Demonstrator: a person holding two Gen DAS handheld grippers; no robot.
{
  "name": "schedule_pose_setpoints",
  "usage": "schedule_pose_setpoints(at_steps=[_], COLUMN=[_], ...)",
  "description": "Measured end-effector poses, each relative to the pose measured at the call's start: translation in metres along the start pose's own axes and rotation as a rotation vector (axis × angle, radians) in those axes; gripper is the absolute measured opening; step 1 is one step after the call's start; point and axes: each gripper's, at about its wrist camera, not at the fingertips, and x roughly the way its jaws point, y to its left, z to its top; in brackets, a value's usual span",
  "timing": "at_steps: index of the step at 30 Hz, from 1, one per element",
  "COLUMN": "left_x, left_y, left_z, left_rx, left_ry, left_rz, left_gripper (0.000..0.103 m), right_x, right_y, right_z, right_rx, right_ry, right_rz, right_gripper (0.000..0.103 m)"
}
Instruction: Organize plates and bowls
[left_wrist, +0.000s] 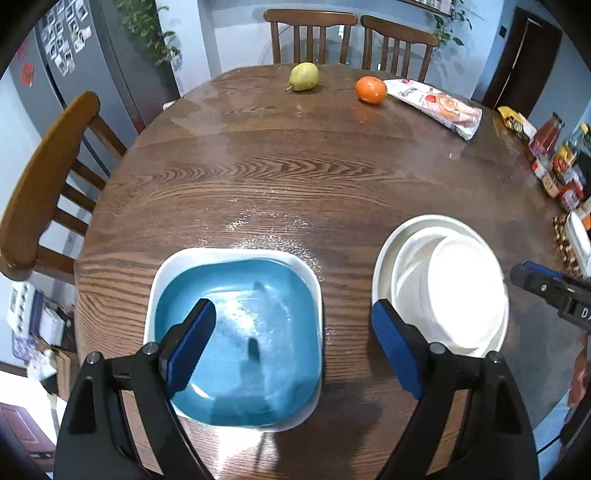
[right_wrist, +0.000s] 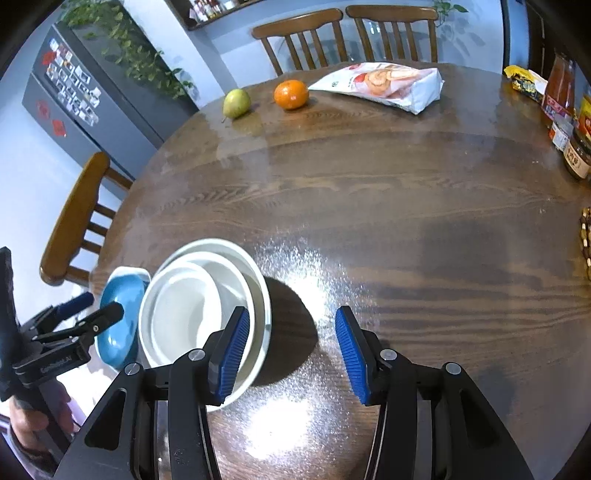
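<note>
The left claw (left_wrist: 293, 347) stood wide open and empty above the blue square plate (left_wrist: 236, 343), which lay nested in a white square dish (left_wrist: 162, 280) on the tabletop (left_wrist: 295, 177). The right claw (right_wrist: 291, 354) gaped partway, holding nothing, beside the stacked white bowls (right_wrist: 207, 314). Both stacks looked settled, so backing the claws away without clipping a rim seemed wise. Snack bag (right_wrist: 384, 86) and jar lettering was unreadable.

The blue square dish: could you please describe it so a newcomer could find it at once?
On the round dark wooden table, look at the near edge, left of the stack of round white bowls. The blue square dish is the only coloured, square-cornered piece, nested in a white square dish.
</note>
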Motion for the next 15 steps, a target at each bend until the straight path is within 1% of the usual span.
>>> schedule_pose_setpoints(at_steps=[4, 9, 15], left_x=[0.006, 0.007, 0.010], left_y=[0.002, 0.000, -0.003], left_z=[-0.003, -0.002, -0.002], left_rx=[0.005, 0.022, 0.041], left_ry=[0.025, 0.028, 0.033], left_rz=[-0.017, -0.032, -0.025], left_gripper=[0.086, 0.086, 0.086], right_x=[0.003, 0.006, 0.009], right_y=[-0.001, -0.003, -0.005], right_z=[-0.005, -0.009, -0.013], right_rx=[0.002, 0.027, 0.052], right_ry=[0.013, 0.020, 0.024], right_rz=[-0.008, 0.007, 0.012], right_gripper=[0.049, 0.049, 0.049])
